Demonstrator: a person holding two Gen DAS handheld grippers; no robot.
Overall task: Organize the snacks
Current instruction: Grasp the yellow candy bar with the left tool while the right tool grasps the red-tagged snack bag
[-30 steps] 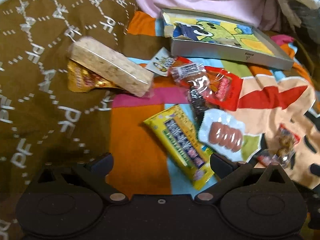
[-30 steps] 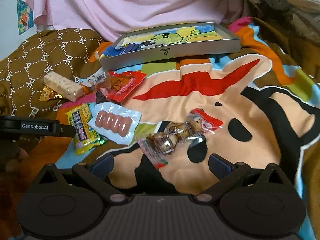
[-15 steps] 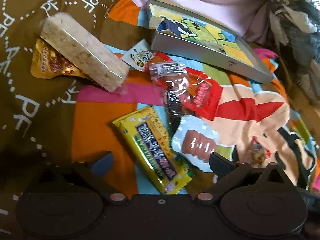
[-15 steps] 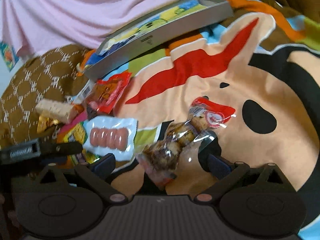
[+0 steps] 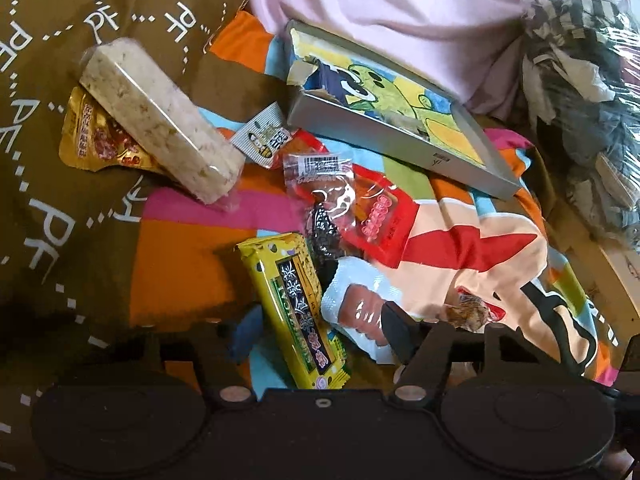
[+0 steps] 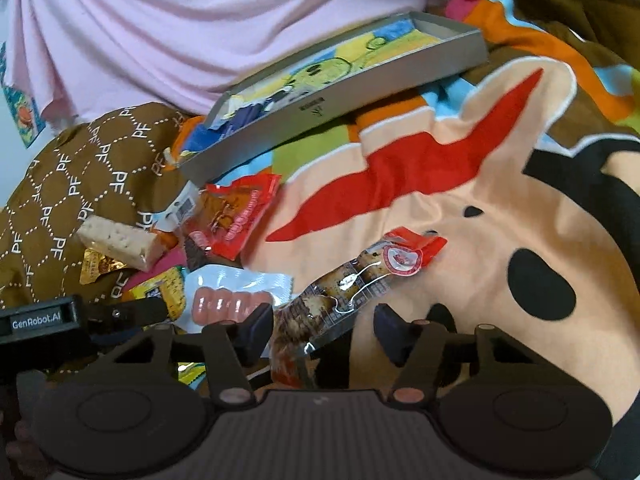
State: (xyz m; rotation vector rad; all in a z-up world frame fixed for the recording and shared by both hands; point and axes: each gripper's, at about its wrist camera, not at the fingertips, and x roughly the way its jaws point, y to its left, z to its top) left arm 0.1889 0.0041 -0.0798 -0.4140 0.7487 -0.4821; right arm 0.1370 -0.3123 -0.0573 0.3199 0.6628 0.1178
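While both grippers are closing, the left gripper [image 5: 316, 332] has the yellow snack bar [image 5: 298, 312] between its spread fingers, and the right gripper [image 6: 324, 330] straddles the clear meat packet [image 6: 340, 300] on the bed blanket [image 6: 500, 208].

Both views dim-ish, warm indoor light, colours saturated w/ a yellow cast. Strong fisheye: corners go black, edges bend, esp. the brown quilted fabric w/ white lettering [image 5: 60, 128] curving at left of the left wrist view. Glare spots on the clear film of the white sausage packet [image 5: 360, 308] and on the long clear-wrapped brown cake snack [image 6: 352, 292] in the right wrist view. Crinkled clear plastic bag [image 5: 580, 60] top right throws pale streaky reflections. Soft shadows only, darkest under the black gripper bodies along the bottom. Slight motion softness throughout; print on the yellow wrapped snack bar [image 5: 294, 304] readable but fuzzy. Pink cloth [image 6: 200, 32] looks washed out, near overexposed.
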